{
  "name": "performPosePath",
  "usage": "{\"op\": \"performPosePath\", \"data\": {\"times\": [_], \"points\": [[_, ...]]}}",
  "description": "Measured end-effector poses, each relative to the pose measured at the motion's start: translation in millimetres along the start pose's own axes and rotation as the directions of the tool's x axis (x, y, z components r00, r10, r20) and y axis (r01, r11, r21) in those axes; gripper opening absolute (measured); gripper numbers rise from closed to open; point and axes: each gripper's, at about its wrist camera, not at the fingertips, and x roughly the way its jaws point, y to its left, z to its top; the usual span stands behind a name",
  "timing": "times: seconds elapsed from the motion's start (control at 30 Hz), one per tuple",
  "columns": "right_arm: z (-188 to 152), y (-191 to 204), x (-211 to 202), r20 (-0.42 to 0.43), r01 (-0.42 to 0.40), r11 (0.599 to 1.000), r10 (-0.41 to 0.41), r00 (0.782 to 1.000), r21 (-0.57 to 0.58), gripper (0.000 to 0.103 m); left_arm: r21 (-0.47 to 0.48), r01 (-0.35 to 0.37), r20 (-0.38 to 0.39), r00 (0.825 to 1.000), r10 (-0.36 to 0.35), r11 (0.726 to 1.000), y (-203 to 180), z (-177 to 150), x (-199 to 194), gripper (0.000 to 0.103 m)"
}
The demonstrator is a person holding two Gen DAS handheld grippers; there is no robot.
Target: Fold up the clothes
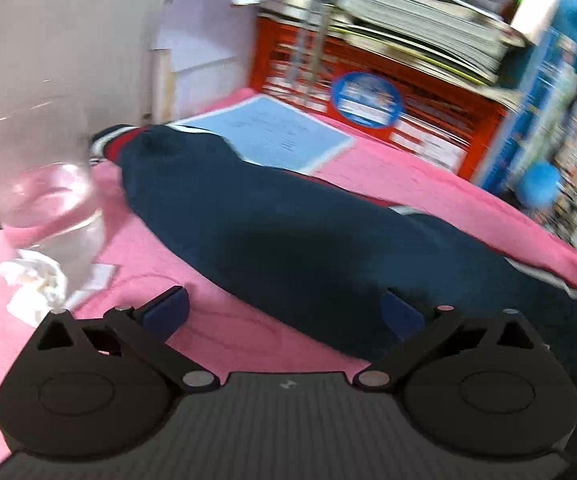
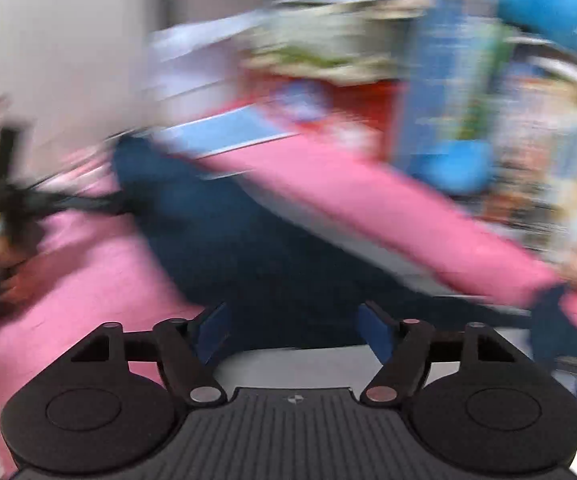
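Observation:
A navy garment with red and white trim lies folded lengthwise across a pink cloth-covered surface. My left gripper hovers over its near edge, open wide, with nothing between the blue pads; the right pad is over the navy fabric. The right wrist view is heavily blurred. There the same navy garment fills the middle, and my right gripper stands open above it, holding nothing. The other gripper, black, shows at that view's left edge with a hand behind it.
A clear glass with water stands at the left on the pink cloth, crumpled white tissue beside it. A light blue sheet lies beyond the garment. A red crate under stacked magazines blocks the back.

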Motion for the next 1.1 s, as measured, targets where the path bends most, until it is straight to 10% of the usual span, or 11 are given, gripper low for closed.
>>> {"op": "performPosePath", "data": {"times": [0.1,0.2,0.27,0.3,0.33,0.43,0.6,0.73,1.03,1.1], "points": [[1,-55,17,-0.025,0.325,0.943,-0.324,0.946,0.075,0.083,-0.018,-0.077,-0.007,0.997,0.076,0.997,-3,10,11,0.103],[-7,-105,55,-0.173,0.46,0.877,-0.437,0.883,0.137,0.084,0.004,-0.157,-0.013,0.988,0.157,0.988,-11,20,24,0.103],[-14,-121,68,-0.21,0.409,0.883,-0.365,0.907,0.231,0.073,-0.003,-0.176,0.02,0.984,0.176,0.984,-9,22,30,0.101],[-17,-128,74,-0.221,0.384,0.881,-0.33,0.918,0.276,0.037,-0.008,-0.187,0.038,0.982,0.187,0.982,-8,23,32,0.084],[-17,-131,75,-0.21,0.359,0.881,-0.305,0.929,0.308,0.023,-0.022,-0.206,0.064,0.976,0.207,0.978,-6,25,32,0.054],[-8,-137,80,-0.191,0.372,0.873,-0.326,0.926,0.315,0.007,-0.092,-0.207,0.066,0.975,0.213,0.974,2,43,41,0.013],[20,-164,65,-0.067,0.382,0.813,-0.394,0.917,0.439,0.005,-0.112,-0.153,0.084,0.983,0.163,0.982,-3,73,60,0.008],[13,-169,69,-0.052,0.378,0.83,-0.392,0.919,0.41,0.005,-0.043,-0.201,0.163,0.965,0.205,0.979,-22,84,70,0.008],[-14,-165,104,-0.103,0.368,0.855,-0.356,0.929,0.365,0.009,0.054,-0.334,0.059,0.942,0.331,0.941,-28,70,109,0.01],[-12,-158,99,-0.104,0.389,0.865,-0.376,0.921,0.318,0.022,0.043,-0.345,0.083,0.936,0.341,0.938,-30,71,101,0.01]]}}
